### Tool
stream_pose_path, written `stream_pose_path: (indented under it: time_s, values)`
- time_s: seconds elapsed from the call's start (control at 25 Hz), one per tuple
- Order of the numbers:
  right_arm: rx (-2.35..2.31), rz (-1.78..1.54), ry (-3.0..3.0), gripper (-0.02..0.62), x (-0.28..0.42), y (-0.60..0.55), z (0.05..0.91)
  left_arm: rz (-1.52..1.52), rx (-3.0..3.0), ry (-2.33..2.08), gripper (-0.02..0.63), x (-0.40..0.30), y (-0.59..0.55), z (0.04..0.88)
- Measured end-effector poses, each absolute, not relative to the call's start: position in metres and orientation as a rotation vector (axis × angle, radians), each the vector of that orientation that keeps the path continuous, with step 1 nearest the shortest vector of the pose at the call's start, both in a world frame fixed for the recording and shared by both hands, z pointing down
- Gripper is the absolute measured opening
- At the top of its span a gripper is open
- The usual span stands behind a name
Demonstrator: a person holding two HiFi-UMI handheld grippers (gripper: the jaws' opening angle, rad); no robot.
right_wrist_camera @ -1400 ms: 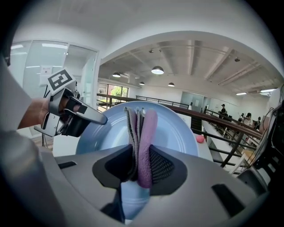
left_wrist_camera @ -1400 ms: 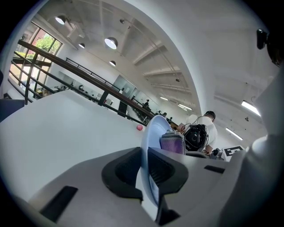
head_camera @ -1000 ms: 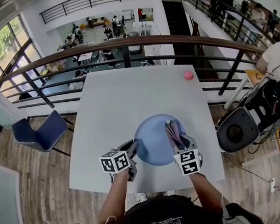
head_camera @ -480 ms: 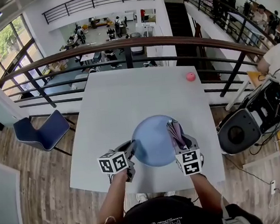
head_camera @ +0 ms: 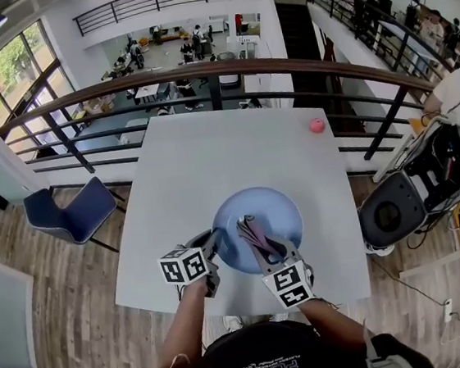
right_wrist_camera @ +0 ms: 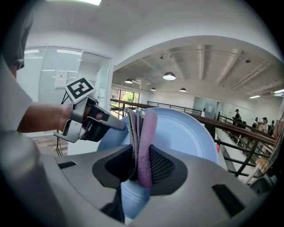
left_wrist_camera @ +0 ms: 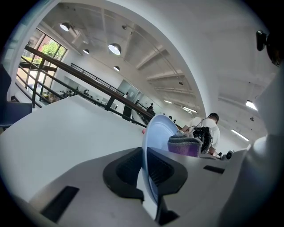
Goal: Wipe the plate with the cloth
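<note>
Bench (head_camera: 210,152): white, matte, rectangular, smooth-topped. At its 6 o'clock end, close to the near edge: plate (head_camera: 278,211), round, pale blue, shallow, smooth with a soft sheen and a thin rim.

Left hand-held gripper (head_camera: 215,251) at the plate's 8 o'clock. In the left gripper view, same hand-held gripper (left_wrist_camera: 144,167) clamped on that thin rim, one dark ribbed pad on each face, jaws having just been closing onto it. Plate (left_wrist_camera: 160,128) nearly edge-on there, a narrow blue crescent. Lifted off the bench at that side or lying flat: not clear from any view.

Right hand-held gripper (head_camera: 264,253) in from the plate's 5 o'clock, over the near half of the dish. In the right gripper view, same hand-held gripper (right_wrist_camera: 141,167) pinched tight on the cloth (right_wrist_camera: 143,133): folded into several upright layers, grey on the left, pink-purple on the right, soft napped weave against cross-hatched black pads. Behind it, the plate's (right_wrist_camera: 188,133) broad blue face. At 10 o'clock of that frame, the left hand-held gripper (right_wrist_camera: 119,126) with its black-and-white marker cube (right_wrist_camera: 80,89).

From the head view: cloth (head_camera: 250,233) as a narrow folded strip running from the jaws toward the plate's centre, over the blue surface. From the left gripper view: cloth (left_wrist_camera: 184,145) as a grey-over-purple stacked bundle beside the plate.

At the bench's 1 o'clock corner, well apart: small round pink ball (head_camera: 317,125). Beyond the far edge: dark metal railing (head_camera: 217,71) with a brown handrail.
</note>
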State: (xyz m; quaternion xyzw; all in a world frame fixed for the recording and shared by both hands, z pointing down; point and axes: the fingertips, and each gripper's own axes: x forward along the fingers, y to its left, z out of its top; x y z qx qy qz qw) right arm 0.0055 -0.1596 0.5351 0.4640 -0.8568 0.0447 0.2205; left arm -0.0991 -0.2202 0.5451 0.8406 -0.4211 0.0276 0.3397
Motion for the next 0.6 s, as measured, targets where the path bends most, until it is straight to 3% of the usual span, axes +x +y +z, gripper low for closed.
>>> stream_pose_path:
  time_s: [0.6]
  values:
    - [1.08,0.136,-2.386,0.115,-0.04,-0.161,0.568,0.047,2.185,-1.107,0.035,-0.105,-0.234,0.543]
